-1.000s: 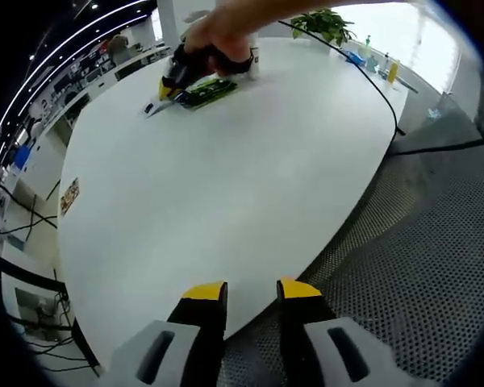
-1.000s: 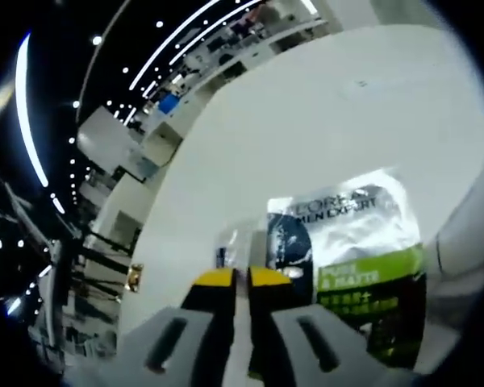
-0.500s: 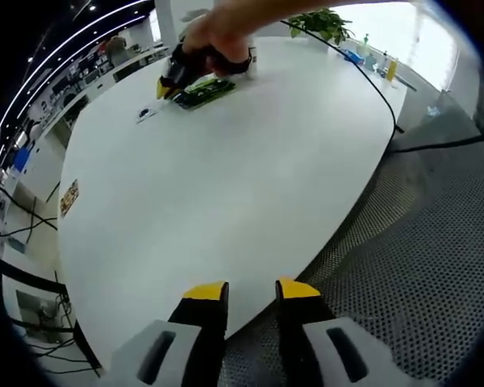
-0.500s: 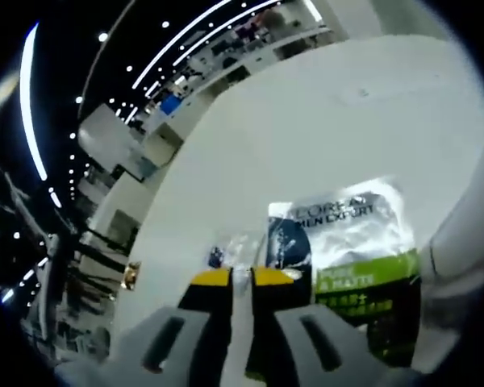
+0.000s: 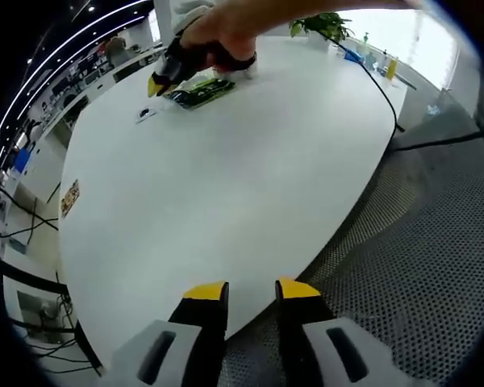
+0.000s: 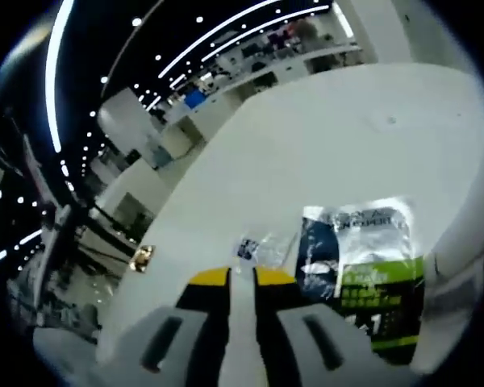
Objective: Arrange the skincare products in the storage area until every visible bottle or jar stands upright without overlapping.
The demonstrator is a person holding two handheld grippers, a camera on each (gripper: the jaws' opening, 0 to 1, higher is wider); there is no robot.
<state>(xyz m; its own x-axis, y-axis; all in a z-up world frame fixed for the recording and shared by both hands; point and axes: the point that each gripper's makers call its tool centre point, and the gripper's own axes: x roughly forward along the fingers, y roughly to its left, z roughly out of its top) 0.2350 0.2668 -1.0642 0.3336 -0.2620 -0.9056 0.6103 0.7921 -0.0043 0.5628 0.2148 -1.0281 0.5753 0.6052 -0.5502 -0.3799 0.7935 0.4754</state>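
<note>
Since a second ago our right gripper (image 5: 155, 84) has lifted off the green-and-white skincare packet (image 6: 369, 262), its tips now nearly closed on nothing. The packet lies flat on the white table (image 5: 226, 185), a small clear sachet (image 6: 262, 246) just beside it. Our left gripper (image 5: 250, 293) hangs released over the near edge, a black cable (image 5: 371, 76) trailing across

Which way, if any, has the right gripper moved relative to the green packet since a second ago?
Yes. In the left gripper view, the right gripper has lifted off the green packet, toward the table's far edge.
</note>
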